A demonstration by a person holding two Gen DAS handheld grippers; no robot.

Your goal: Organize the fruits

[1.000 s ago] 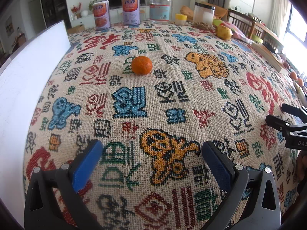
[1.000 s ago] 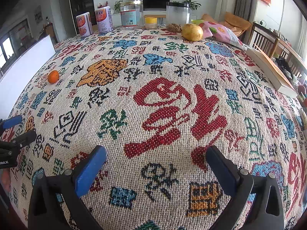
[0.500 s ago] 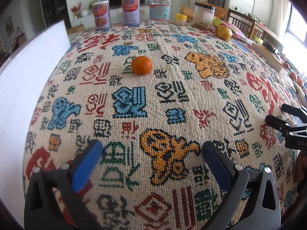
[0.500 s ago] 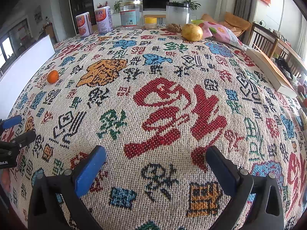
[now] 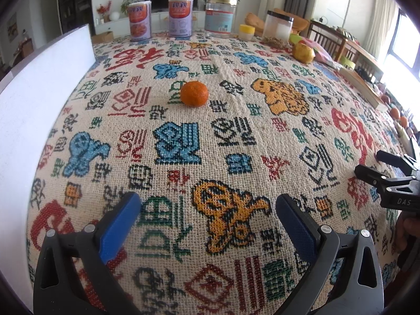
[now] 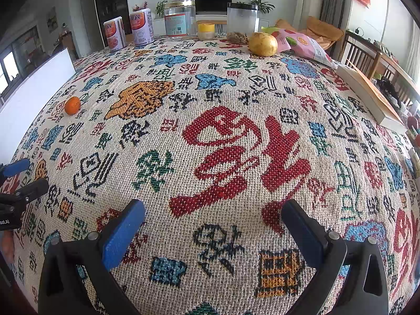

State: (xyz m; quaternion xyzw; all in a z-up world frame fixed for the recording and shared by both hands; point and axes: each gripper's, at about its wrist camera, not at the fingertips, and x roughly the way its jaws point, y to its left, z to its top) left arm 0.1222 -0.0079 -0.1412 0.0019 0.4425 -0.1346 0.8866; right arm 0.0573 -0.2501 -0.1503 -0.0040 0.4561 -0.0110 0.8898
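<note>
A small orange [image 5: 194, 93] lies alone on the patterned tablecloth [image 5: 236, 131], well ahead of my left gripper [image 5: 207, 216], which stands open over the cloth with nothing between its blue pads. In the right wrist view the same orange [image 6: 72, 105] sits far to the left. A yellow pear [image 6: 263, 44] rests near the table's far side, also seen as the pear [image 5: 303, 52] at the far right of the left wrist view. My right gripper [image 6: 214, 223] is open and holds nothing, low over the cloth [image 6: 223, 144]. Each gripper shows at the edge of the other's view.
A white board [image 5: 34, 120] stands along the table's left edge. At the far end stand two tins [image 5: 181, 17], a clear jar [image 5: 220, 15], a small yellow-lidded jar [image 5: 246, 32] and a black-lidded jar [image 6: 242, 19]. A snack bag [image 6: 305, 44] and a book [image 6: 367, 94] lie on the right.
</note>
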